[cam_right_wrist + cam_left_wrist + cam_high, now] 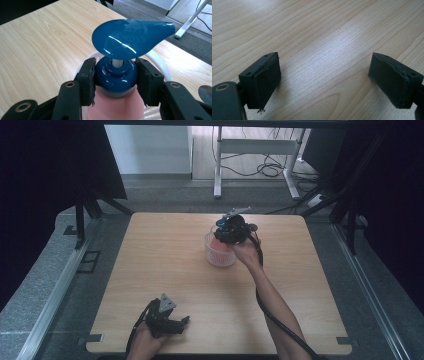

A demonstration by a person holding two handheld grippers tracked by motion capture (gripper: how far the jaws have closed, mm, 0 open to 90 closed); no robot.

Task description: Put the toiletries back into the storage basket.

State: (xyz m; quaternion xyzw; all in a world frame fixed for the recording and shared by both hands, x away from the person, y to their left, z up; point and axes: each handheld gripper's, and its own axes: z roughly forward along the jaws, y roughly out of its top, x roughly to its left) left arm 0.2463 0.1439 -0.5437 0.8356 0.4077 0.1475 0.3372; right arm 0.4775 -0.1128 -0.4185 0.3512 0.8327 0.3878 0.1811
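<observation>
Gleaming blue pump tops pink bottle.

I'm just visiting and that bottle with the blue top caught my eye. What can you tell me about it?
The pump bottle has a pale pink body and a glossy dark blue plastic collar and spout, with a white stem between them. It stands upright over a white ribbed basket on the wooden table. The right gripper has its black fingers clamped on the blue collar from both sides.
</observation>
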